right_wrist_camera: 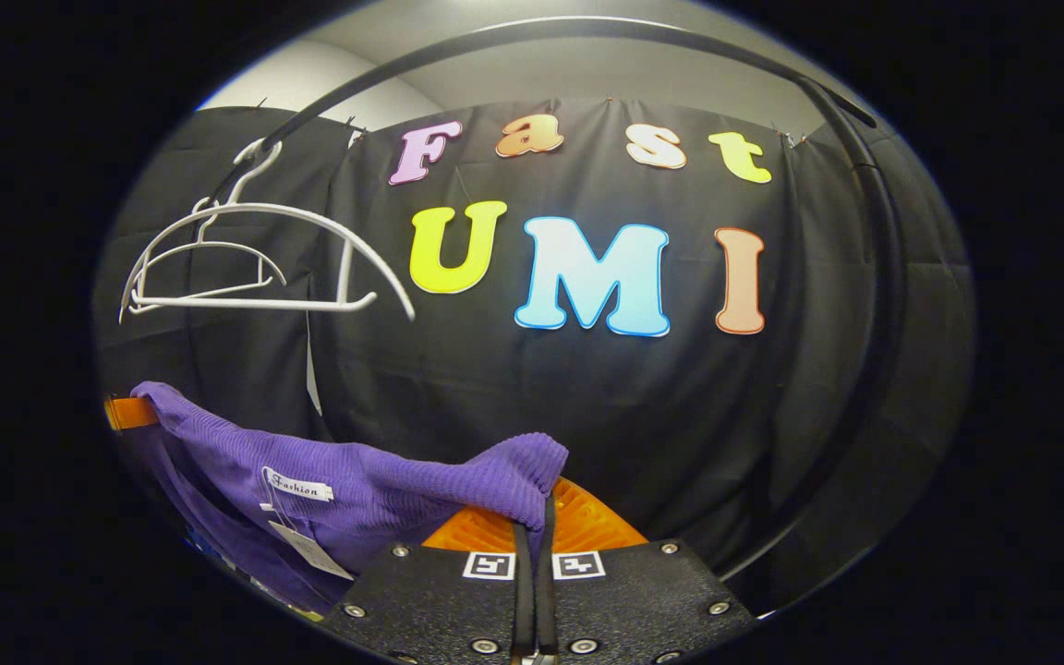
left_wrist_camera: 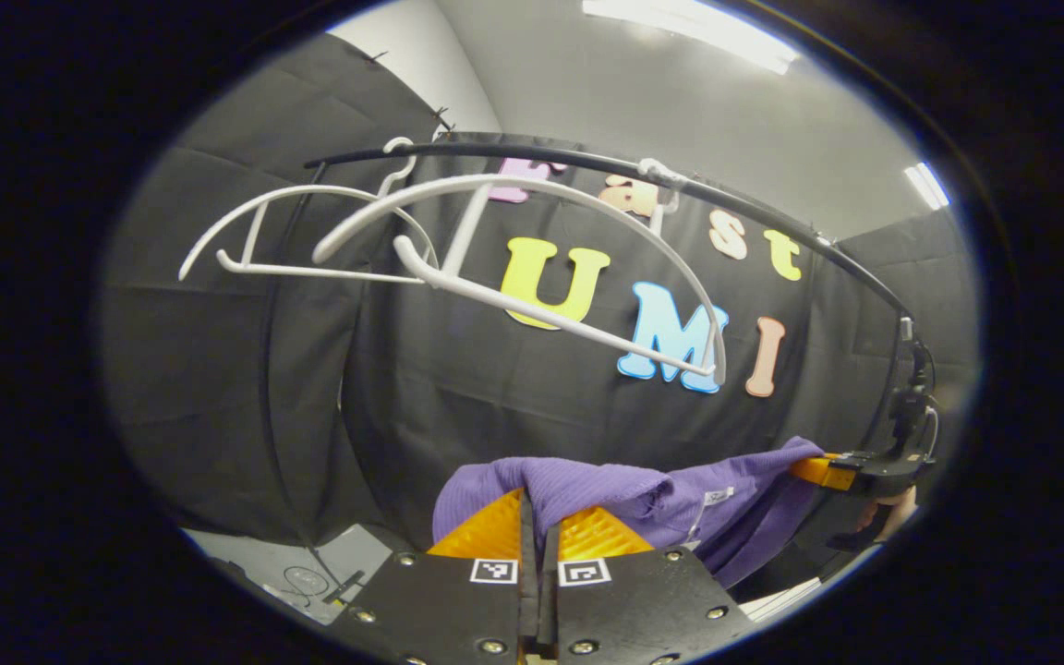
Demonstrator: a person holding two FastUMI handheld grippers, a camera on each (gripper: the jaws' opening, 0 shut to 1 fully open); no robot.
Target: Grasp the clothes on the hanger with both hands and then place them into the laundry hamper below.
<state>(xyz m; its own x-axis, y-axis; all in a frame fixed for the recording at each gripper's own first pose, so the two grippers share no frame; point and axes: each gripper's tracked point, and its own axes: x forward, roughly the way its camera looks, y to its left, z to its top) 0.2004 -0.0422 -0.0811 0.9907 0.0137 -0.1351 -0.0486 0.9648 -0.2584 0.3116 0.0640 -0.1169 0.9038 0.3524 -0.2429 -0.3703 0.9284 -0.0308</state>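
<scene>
Orange fingers (left_wrist_camera: 495,531) of the left gripper (left_wrist_camera: 539,536) sit nearest in the left gripper view, jaws pressed together on a fold of the purple garment (left_wrist_camera: 606,494), which rises between them and drapes off to the right. At the far right the cloth's other end meets the right gripper (left_wrist_camera: 832,471), held by a hand (left_wrist_camera: 892,513). Above, two bare white hangers (left_wrist_camera: 532,268) hang from a black rail (left_wrist_camera: 680,185) well clear of the garment, with open space between.

In the right gripper view, the near jaws of the right gripper (right_wrist_camera: 532,531) pinch a purple corner (right_wrist_camera: 518,476). The garment sags away to the left, its white label (right_wrist_camera: 303,488) showing, to an orange finger (right_wrist_camera: 130,413) at the left edge. Bare hangers (right_wrist_camera: 255,263) hang high at the left; open room lies to the right.
</scene>
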